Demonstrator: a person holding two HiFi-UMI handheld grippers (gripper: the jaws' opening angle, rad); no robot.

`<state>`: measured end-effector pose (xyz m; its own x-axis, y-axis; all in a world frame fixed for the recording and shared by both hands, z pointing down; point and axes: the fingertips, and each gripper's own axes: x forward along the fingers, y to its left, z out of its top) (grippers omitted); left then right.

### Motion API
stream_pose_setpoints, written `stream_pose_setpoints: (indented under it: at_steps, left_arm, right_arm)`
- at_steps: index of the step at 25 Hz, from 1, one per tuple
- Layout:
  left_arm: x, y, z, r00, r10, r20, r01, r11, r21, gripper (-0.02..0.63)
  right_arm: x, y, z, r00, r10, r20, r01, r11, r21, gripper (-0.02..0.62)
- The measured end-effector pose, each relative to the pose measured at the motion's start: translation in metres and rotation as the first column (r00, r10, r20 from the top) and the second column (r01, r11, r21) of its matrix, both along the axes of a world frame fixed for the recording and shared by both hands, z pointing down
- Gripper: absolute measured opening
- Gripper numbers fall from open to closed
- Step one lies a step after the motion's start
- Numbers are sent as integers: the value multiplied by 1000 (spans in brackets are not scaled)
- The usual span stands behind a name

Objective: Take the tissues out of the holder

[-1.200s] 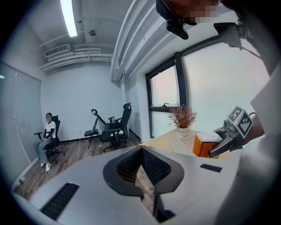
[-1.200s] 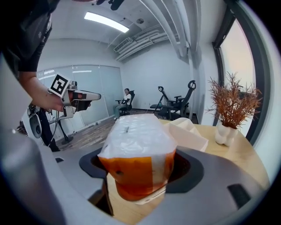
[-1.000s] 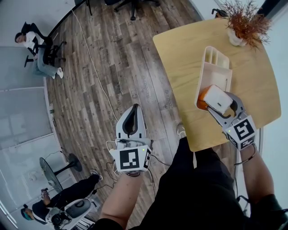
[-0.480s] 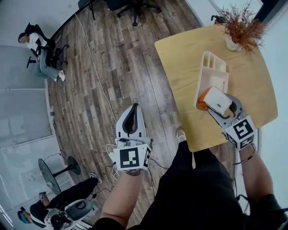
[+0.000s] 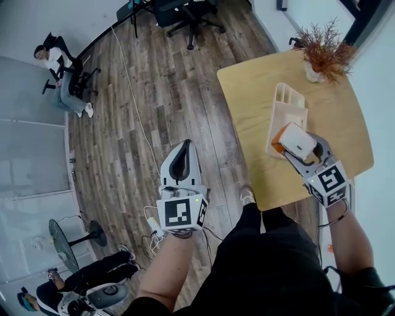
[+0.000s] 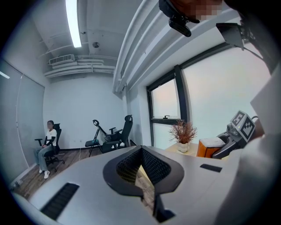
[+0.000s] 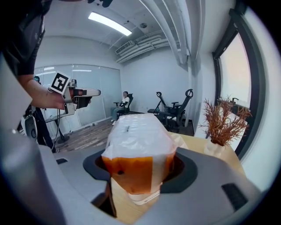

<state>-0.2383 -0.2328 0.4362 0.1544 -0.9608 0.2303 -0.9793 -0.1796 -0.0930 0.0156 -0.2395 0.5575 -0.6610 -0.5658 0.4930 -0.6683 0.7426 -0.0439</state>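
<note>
My right gripper (image 5: pixel 297 144) is shut on a tissue pack (image 5: pixel 299 138) with a clear white top and an orange lower half. It holds the pack just above the near end of the white slotted holder (image 5: pixel 289 103), which lies on the light wooden table (image 5: pixel 250 92). In the right gripper view the tissue pack (image 7: pixel 138 145) fills the space between the jaws of the right gripper (image 7: pixel 139 171), pressed from both sides. My left gripper (image 5: pixel 184 151) hangs over the wood floor left of the table, shut and empty. In the left gripper view, the left gripper (image 6: pixel 141 154) shows nothing between its jaws.
A potted dry plant (image 5: pixel 324 52) stands at the table's far corner. Office chairs (image 5: pixel 179 11) are at the far end of the room, and a person sits in a chair (image 5: pixel 58 71) by the wall. A cable (image 5: pixel 133 105) runs across the floor. A fan stand (image 5: pixel 77 234) is at lower left.
Both grippers have risen a little. The tissue pack has come up with the right gripper and sits higher over the holder's near end.
</note>
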Motion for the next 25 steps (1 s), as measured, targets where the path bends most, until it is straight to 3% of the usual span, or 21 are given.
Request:
stream_pose_setpoints:
  at_steps: [12,25]
  left_arm:
    - [-8,23,-46,1000,-9,24,8,998,69,5]
    - [-10,26,-97,1000,-22,-4,22,991,134,5]
  right_arm:
    - [2,8,-52,1000,2,-3,-2,998,68,281]
    - [2,-2,-107,999,21,50,-26,995,101,281]
